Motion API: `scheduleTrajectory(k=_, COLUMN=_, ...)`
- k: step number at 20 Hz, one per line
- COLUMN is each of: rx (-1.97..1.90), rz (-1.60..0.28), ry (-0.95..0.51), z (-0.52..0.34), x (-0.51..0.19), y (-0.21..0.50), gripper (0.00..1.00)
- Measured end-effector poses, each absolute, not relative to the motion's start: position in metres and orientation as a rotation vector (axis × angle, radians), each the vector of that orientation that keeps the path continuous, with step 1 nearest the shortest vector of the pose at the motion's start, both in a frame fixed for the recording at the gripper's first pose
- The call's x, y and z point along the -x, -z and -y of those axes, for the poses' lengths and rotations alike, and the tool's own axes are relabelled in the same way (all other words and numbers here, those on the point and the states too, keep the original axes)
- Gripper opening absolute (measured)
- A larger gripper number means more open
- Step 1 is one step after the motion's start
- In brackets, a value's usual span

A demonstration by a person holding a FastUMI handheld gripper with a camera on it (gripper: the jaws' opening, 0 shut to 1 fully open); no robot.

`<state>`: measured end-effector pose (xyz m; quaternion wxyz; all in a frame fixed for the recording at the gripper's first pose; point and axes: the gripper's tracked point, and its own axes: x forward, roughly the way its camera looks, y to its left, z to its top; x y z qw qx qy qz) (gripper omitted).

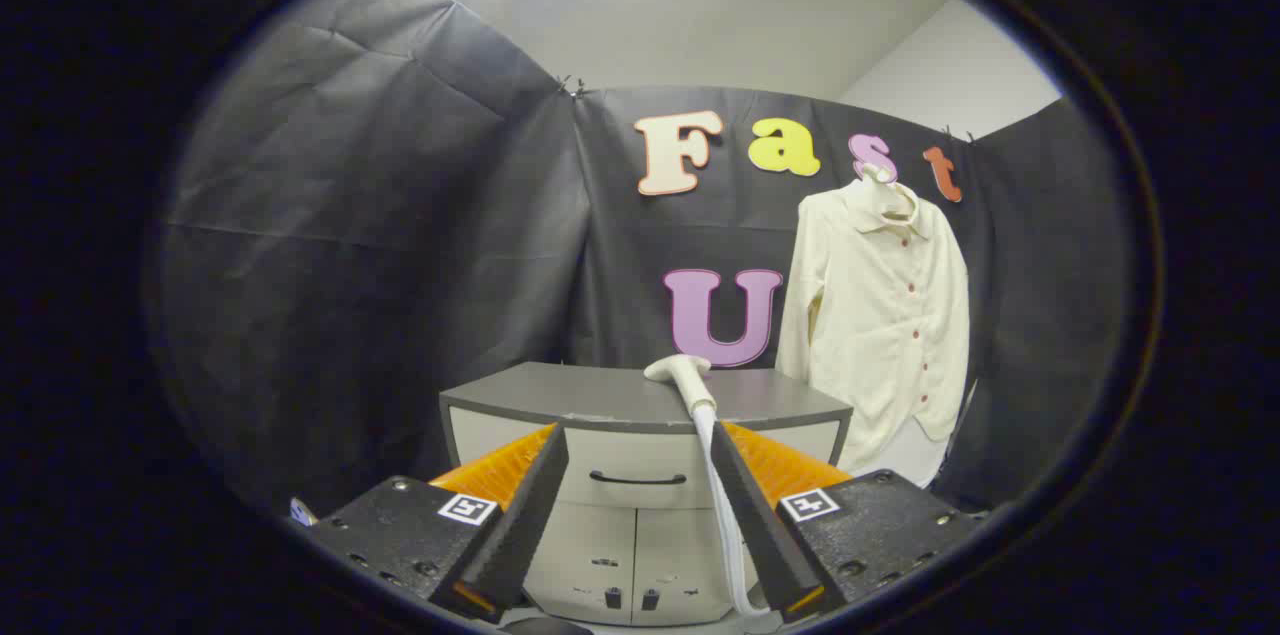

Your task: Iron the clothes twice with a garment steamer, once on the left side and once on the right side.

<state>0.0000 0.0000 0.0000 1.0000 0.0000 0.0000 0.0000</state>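
A cream button-up shirt (pixel 885 315) hangs on a hanger against the booth's black wall, beyond and to the right of my fingers. The white garment steamer head (pixel 681 373) lies on top of a grey cabinet (pixel 600 397), its white hose (pixel 722 505) trailing down over the cabinet front. My gripper (pixel 640 440) stands open, short of the cabinet, with nothing between its fingers. The steamer head lies just beyond the right fingertip (pixel 725 437), and the hose passes close along that finger's inner side.
The cabinet has a drawer with a dark handle (pixel 637 479) and doors below. Black cloth walls close the booth on the left, back and right. The shirt's hem hangs down beside the cabinet's right end.
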Motion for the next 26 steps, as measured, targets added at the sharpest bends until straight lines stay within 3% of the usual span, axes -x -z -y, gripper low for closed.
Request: scheduleTrajectory(k=26, rx=0.0, rz=-0.039, ry=0.02, z=0.011, x=-0.01, y=0.019, gripper=0.88)
